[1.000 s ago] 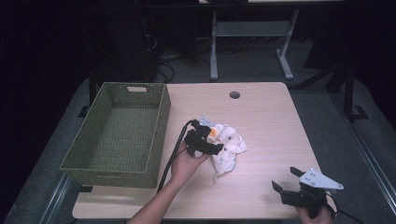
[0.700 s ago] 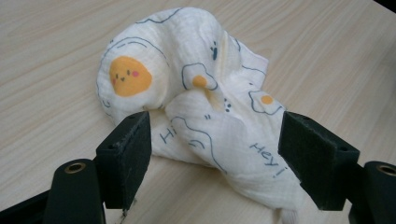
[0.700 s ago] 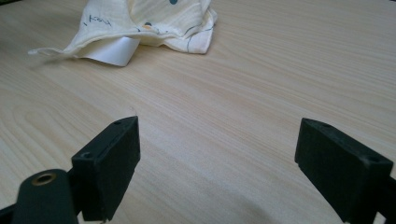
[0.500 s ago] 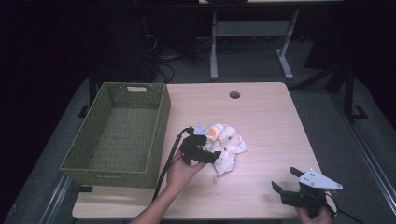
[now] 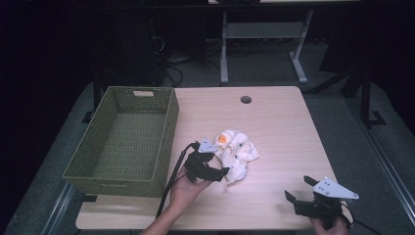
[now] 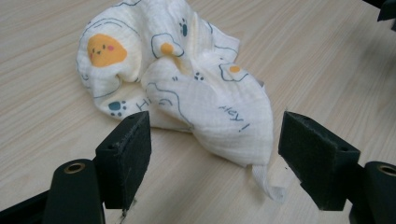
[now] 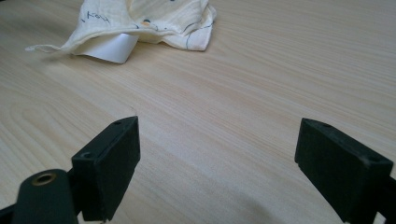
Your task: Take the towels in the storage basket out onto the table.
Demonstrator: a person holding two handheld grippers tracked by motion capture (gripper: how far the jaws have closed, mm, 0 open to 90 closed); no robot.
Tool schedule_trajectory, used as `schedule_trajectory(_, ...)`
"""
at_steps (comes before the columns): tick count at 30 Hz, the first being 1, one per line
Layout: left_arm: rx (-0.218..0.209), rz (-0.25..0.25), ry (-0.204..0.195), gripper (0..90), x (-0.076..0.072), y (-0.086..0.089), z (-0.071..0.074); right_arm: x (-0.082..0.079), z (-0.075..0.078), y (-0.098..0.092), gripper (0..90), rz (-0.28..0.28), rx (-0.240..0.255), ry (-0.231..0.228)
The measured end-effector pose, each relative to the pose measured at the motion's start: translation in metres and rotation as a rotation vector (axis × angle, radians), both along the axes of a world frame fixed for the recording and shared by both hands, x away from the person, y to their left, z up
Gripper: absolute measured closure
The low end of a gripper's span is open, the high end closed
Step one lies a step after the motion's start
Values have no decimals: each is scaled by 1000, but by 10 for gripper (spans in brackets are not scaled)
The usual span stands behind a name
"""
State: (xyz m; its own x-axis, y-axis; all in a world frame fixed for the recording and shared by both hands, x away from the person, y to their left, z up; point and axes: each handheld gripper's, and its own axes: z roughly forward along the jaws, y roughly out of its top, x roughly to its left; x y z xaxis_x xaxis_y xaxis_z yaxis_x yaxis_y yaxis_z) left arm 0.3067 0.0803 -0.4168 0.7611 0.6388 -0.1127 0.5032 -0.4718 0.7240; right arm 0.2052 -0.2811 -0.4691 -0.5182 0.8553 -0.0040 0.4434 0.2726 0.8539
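Cloth lies crumpled between the left gripper's wide-spread jaws, untouched; right gripper gapes empty.

The high view is dim — only the table catches light from above, the room around it nearly black. Both gripper views are bright and evenly lit, shadows soft, with the near black fingers slightly blurred.
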Motion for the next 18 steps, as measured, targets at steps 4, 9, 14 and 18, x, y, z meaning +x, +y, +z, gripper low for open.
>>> schedule_trajectory(4,7,-2,-1,247,-5,7,-3,0,0,0,137,0,-2,-2)
schedule_trajectory(9,4,2,4,246,-10,14,-6,0,0,0,137,0,-4,-2)
schedule_trajectory(14,-1,8,9,246,-16,20,-8,0,0,0,137,0,-3,0)
schedule_trajectory(18,4,5,7,246,-22,27,-10,0,-1,0,137,0,-6,2)
